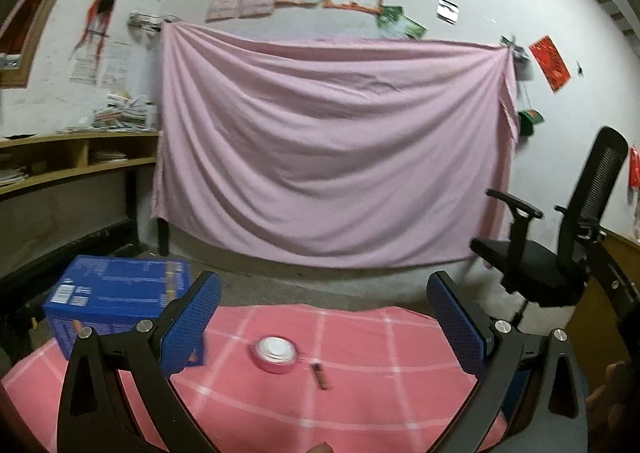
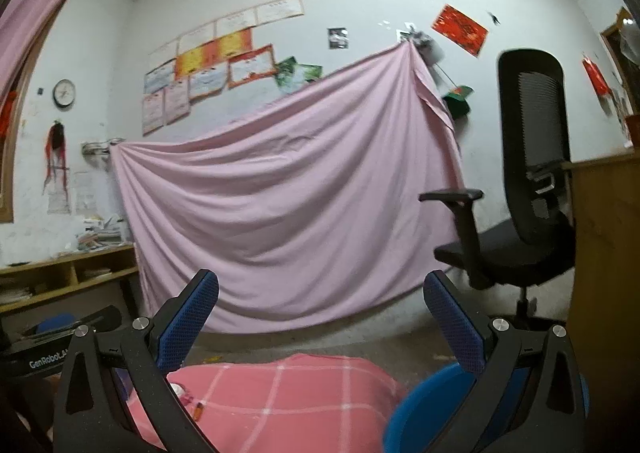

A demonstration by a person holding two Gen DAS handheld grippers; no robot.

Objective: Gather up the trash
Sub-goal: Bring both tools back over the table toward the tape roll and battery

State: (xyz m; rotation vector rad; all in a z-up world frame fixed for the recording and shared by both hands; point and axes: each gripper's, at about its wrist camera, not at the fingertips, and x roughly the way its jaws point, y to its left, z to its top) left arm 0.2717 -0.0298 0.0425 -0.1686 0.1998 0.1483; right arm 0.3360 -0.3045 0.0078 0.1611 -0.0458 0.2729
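A pink roll of tape (image 1: 276,354) lies on the pink checked tablecloth (image 1: 360,405), with a small brown stick-like item (image 1: 321,376) just right of it. My left gripper (image 1: 324,317) hovers above and in front of them, open and empty. In the right wrist view, my right gripper (image 2: 322,317) is also open and empty, held above the table's near right corner. The tape (image 2: 178,390) peeks out beside its left finger, and the brown item (image 2: 198,411) lies near it.
A blue printed box (image 1: 116,293) stands at the table's left side. A blue round object (image 2: 432,409) sits low on the right. A black office chair (image 1: 560,249) stands right. A pink sheet (image 1: 332,145) hangs on the wall, with wooden shelves (image 1: 68,161) to the left.
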